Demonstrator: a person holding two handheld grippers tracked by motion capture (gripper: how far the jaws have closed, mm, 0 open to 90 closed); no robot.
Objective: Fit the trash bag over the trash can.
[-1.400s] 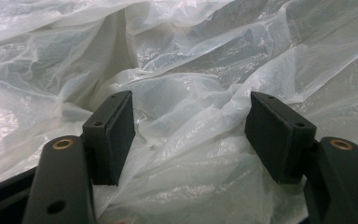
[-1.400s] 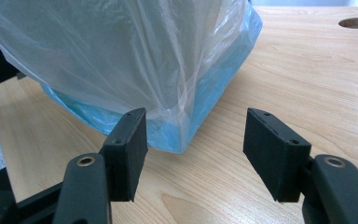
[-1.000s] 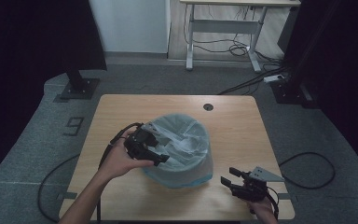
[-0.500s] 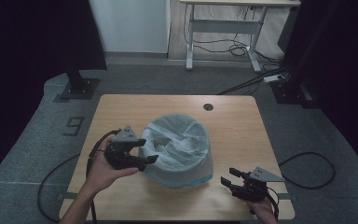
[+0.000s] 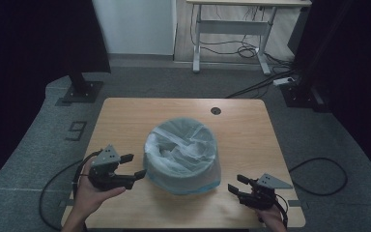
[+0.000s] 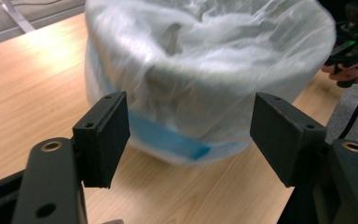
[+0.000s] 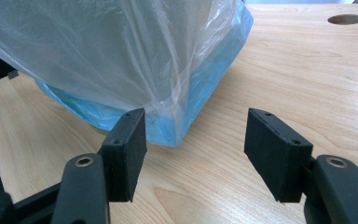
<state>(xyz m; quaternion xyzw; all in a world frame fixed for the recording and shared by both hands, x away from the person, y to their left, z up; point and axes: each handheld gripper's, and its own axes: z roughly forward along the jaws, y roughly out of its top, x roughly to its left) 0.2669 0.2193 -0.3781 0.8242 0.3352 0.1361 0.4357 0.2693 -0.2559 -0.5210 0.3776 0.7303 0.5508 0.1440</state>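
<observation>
Wooden table [image 5: 125, 116] (round hole [image 5: 216, 110]); white desk [image 5: 232, 21] behind

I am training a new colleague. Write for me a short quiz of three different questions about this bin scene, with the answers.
1. True or false: the left gripper is shut on the plastic bag.
2. What covers the bin on the table? A) a lid B) a clear plastic bag C) a towel
3. Fill in: the round hole in the table lies on the ____ side of the bin, seen from the person.

Key: 1. False: its jaws stand open, beside the bin. 2. B. 3. Far. The right gripper is also open and holds nothing.
</observation>
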